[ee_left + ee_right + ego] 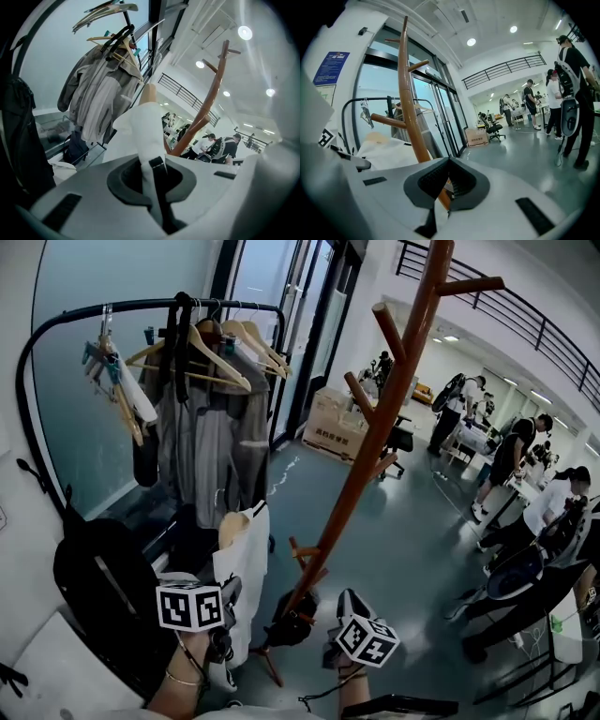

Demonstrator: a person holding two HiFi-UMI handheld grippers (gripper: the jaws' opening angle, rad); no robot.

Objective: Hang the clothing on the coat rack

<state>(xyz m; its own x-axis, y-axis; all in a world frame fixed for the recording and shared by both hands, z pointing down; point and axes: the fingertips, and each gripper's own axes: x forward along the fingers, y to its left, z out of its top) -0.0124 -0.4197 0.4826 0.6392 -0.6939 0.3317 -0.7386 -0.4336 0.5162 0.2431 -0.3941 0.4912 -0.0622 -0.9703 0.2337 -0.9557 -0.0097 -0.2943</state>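
Left gripper [151, 174] low, pointing slightly down, jaws clamped on the white garment [242, 559] on its hanger, beside the clothes rail's [141, 306] right end. Right gripper [447, 180] jaws together at the tips, by the coat rack's [375, 427] base. Open floor [403, 540] right of the rack.

The coat rack [372, 437] leans through the middle of the frame. Its pegs [392, 332] stick out to the left and to the upper right, with open gaps between them. In the upper left, the clothes rail [141, 304] is crowded with hangers [220, 359] and garments [211, 442]. A black bag [98, 587] blocks the lower left. Right of the pole, the floor [403, 540] is free as far as the people [511, 460] at the right edge.
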